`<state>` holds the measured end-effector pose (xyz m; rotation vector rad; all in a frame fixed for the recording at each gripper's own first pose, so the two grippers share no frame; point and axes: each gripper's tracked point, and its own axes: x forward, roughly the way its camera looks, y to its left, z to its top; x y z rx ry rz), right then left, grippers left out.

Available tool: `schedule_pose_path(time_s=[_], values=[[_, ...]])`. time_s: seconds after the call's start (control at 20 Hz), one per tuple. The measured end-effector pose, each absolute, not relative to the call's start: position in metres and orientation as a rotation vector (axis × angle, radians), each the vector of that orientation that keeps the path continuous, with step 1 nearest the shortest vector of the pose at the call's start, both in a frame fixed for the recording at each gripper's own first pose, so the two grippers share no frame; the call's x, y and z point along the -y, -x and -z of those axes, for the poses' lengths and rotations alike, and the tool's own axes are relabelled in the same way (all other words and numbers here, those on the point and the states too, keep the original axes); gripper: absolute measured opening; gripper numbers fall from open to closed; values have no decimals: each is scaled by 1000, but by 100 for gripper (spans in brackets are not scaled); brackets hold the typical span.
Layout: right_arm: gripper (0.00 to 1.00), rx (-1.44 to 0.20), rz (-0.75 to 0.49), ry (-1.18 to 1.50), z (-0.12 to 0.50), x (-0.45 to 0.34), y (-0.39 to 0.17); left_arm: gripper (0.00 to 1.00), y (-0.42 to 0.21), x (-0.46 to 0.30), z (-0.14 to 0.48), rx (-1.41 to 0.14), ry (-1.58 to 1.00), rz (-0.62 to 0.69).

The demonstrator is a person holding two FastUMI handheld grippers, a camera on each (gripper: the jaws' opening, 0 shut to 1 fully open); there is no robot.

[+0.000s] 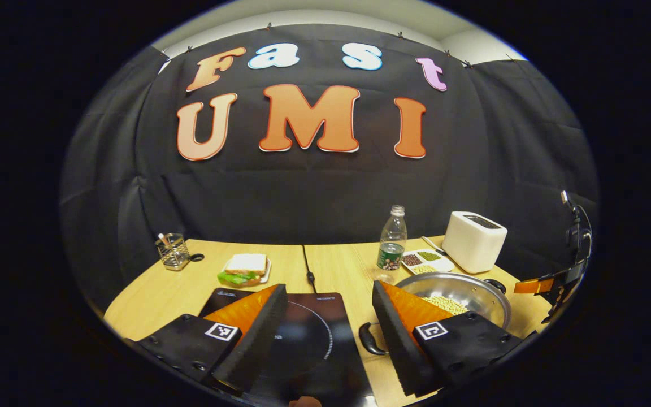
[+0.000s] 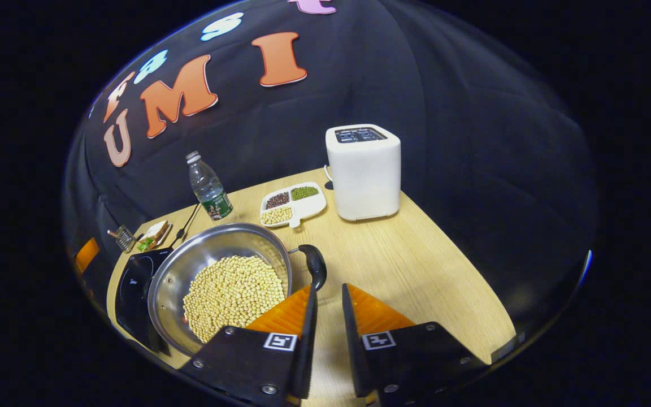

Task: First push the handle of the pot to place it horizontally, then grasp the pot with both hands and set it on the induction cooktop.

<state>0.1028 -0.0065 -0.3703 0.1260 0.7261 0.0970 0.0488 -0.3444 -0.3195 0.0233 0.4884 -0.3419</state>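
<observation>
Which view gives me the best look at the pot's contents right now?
The right gripper view: it looks down into the pot, showing the yellow beans spread across its bottom. The left gripper view sees the pot low and side-on, partly behind that gripper's finger, with just a sliver of beans.

No words or numbers are clear enough to read. The bottle [image 2: 209,192] has a green label, but its print is too small. The cooktop [image 1: 308,333] has a tiny blurry mark.
</observation>
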Motion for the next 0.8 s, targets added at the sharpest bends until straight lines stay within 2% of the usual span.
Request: schedule_pose_path(time_s=[0.05, 0.1, 0.15, 0.2, 0.25, 0.35, 0.5, 0.7, 0.8], values=[[34, -710, -106, -119, 368, 3, -105, 98, -45, 354, 330, -507, -19, 350], [41, -701, -120, -110, 368, 0, -107, 98, -41, 365, 341, -529, -10, 361], [58, -696, -135, -102, 369, -5, -110, 98, -37, 375, 349, -550, -1, 374], [63, -693, -147, -97, 371, -10, -114, 100, -34, 383, 358, -571, 3, 383], [71, -697, -154, -93, 374, -14, -118, 98, -33, 389, 365, -586, 1, 390], [78, -709, -166, -81, 385, -19, -127, 99, -30, 398, 377, -611, -4, 401], [82, -737, -176, -66, 404, -26, -140, 99, -22, 406, 391, -659, 10, 413], [79, -803, -186, -68, 432, -30, -146, 99, -20, 415, 409, -705, 10, 424], [64, -812, -210, -93, 436, -34, -147, 99, -18, 415, 418, -731, 6, 409]])
